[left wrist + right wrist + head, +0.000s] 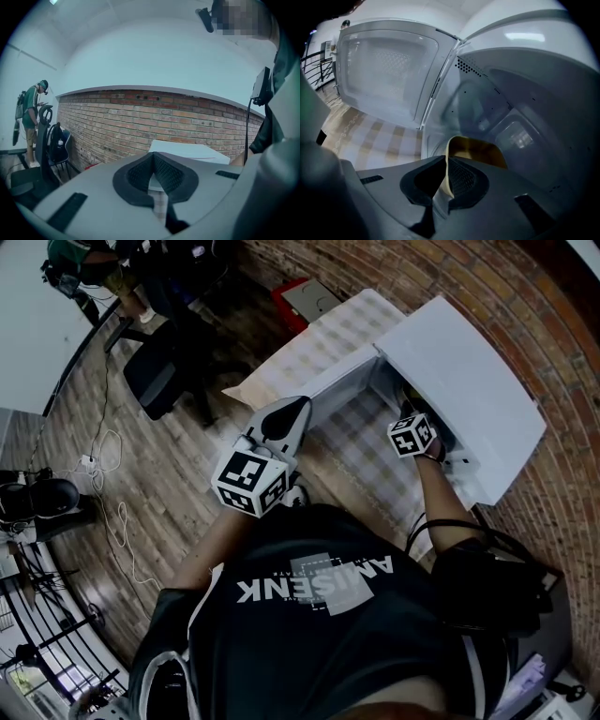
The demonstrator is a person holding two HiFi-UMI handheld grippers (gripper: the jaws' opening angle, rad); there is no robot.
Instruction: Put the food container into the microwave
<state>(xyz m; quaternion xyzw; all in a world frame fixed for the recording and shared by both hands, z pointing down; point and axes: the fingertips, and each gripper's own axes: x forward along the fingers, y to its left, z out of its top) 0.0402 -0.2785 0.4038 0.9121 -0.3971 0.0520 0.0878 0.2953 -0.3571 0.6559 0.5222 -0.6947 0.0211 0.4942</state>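
1. In the head view the white microwave (469, 381) blocks its own inside. Of the right gripper only the marker cube (411, 435) shows at the opening, and the food container cannot be seen there.
2. In the right gripper view the gripper's body covers the lower part of the tan food container (478, 151). I cannot tell what is in it or whether its base rests on the oven floor.
3. The right gripper (446, 161) has its jaws nearly together, pinching the container's near wall. One pad is outside the rim and the other inside.
4. The container's open body reaches forward past the fingertips. It is inside the microwave cavity, to the right of the open door (389, 70).
5. The left gripper (153, 157) has its jaw tips together and holds nothing. It points past the checked tablecloth (161, 206) towards a brick wall (140, 122).
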